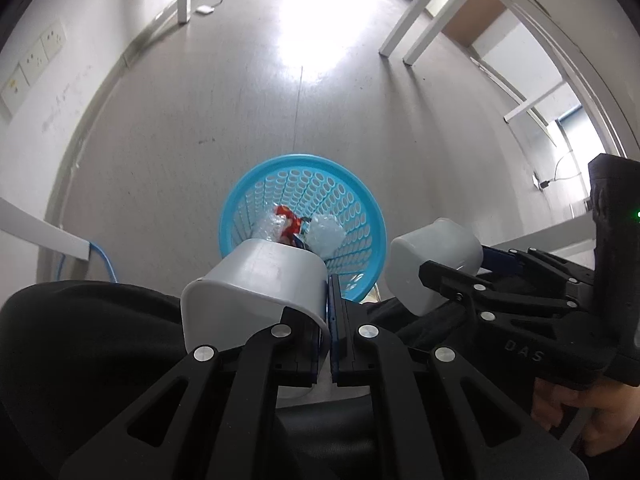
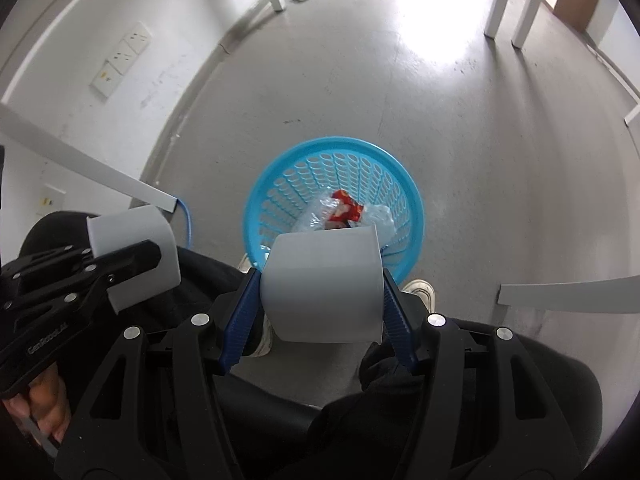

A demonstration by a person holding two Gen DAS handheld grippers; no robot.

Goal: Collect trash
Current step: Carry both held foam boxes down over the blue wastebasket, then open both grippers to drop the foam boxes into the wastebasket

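1. You have two plain white plastic cups, smooth and unmarked: the left cup is squarish with rounded corners, the right cup rounder.
2. Your left gripper has its fingers nearly together, pinching the left cup's rim wall, so the cup body hangs off to the left of the fingers.
3. Your right gripper spreads its blue ribbed fingers wide and clamps the right cup's sides between them.
4. Both cups are tipped mouth-forward above the near rim of the blue basket on the floor.
5. The basket holds crumpled clear plastic and a red wrapper.
6. You hold both grippers side by side above your lap, angled down
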